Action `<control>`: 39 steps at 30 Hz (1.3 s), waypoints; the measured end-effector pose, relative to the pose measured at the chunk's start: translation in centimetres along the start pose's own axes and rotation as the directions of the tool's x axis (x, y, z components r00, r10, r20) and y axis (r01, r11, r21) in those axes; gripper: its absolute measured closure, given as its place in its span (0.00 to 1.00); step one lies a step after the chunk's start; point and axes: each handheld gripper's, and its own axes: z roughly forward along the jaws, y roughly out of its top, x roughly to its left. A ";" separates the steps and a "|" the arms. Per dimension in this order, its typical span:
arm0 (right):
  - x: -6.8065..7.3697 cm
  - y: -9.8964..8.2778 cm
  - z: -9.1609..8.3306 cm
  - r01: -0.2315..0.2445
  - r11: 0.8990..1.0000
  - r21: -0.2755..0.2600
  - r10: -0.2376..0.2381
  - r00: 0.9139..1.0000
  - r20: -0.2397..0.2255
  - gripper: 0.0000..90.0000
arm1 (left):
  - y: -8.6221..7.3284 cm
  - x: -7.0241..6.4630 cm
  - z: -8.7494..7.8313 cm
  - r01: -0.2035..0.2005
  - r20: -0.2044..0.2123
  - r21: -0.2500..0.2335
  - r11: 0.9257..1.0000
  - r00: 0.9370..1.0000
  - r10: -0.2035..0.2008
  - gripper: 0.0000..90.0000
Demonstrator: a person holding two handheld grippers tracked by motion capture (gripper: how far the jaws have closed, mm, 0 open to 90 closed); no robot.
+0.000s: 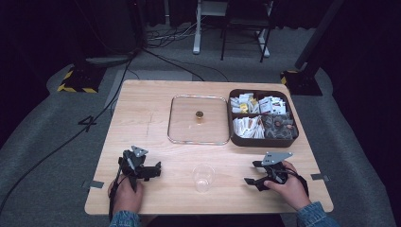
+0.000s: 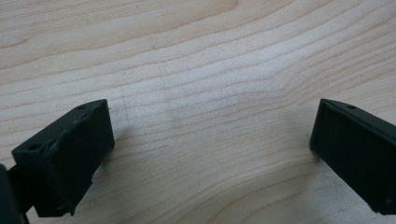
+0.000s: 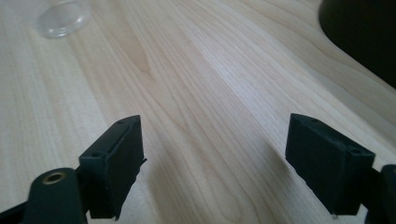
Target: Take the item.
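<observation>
We rest both grippers on the table, left (image 1: 152, 170) and right (image 1: 253, 173), jaws spread, empty. The cup (image 1: 204, 178) stands between them, near the front edge; a careless grab could tip it off.

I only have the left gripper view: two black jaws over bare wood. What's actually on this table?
Observer: A clear plastic cup stands near the front edge, between the left claw and the right claw.
Operator: Anything beyond it?
Observer: A clear square lid with a small gold knob lies flat mid-table.
Operator: Lid to what?
Observer: Likely the dark brown box touching its right side, with compartments full of packets.
Operator: Right claw state?
Observer: Its jaws stand wide apart over bare wood, holding nothing, in the right gripper view.
</observation>
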 end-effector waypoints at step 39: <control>-2.4 7.4 -5.8 0.031 0.995 -0.092 -0.031 1.000 -0.001 0.18 | 0.0 0.0 0.0 0.000 0.000 0.000 1.000 1.000 0.000 0.00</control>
